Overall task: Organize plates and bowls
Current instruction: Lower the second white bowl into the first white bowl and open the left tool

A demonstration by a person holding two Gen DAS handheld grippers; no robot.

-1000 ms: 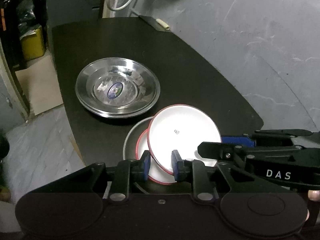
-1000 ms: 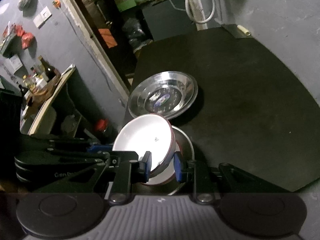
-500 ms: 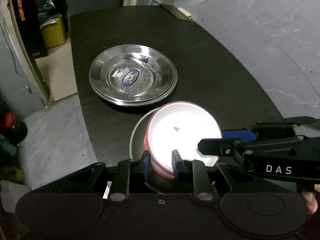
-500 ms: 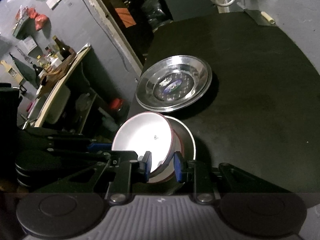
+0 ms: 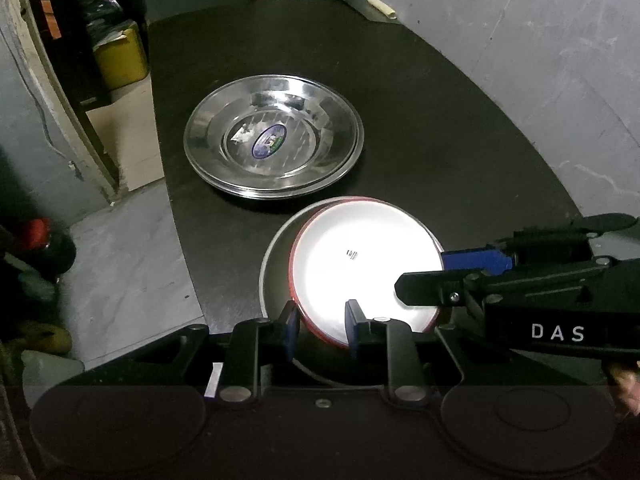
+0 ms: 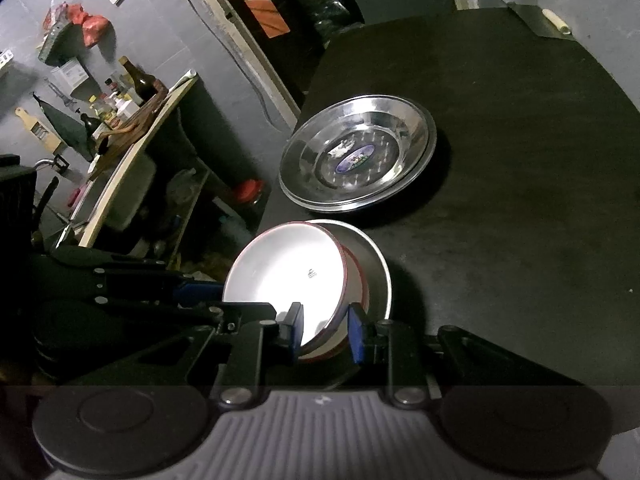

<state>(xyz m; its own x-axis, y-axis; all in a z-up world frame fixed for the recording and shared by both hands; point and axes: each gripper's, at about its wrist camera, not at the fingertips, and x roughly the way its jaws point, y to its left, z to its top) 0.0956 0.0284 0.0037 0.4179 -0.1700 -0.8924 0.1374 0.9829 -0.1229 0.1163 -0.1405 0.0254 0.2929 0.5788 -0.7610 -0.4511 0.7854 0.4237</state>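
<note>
A white bowl with a red rim (image 5: 360,268) (image 6: 280,276) lies tilted inside a steel bowl (image 5: 269,276) (image 6: 382,276) near the front edge of the black table. A second red-rimmed bowl (image 6: 357,276) shows under it. My left gripper (image 5: 320,328) is shut on the white bowl's near rim. My right gripper (image 6: 326,332) is shut on the rim at the opposite side; it reaches in from the right in the left wrist view (image 5: 476,262). Behind the bowls lies a stack of steel plates (image 5: 274,140) (image 6: 356,160) with a blue sticker in the middle.
The black table (image 5: 440,140) (image 6: 520,200) ends just left of the bowls, with grey floor (image 5: 120,264) below. A grey wall (image 5: 540,60) runs along the table's right side. Shelves with bottles (image 6: 132,92) stand far left in the right wrist view.
The white bowl, held tilted above the steel bowl a second ago, has come down into it and covers the lower red-rimmed bowl. Both grippers tipped further downward with it.
</note>
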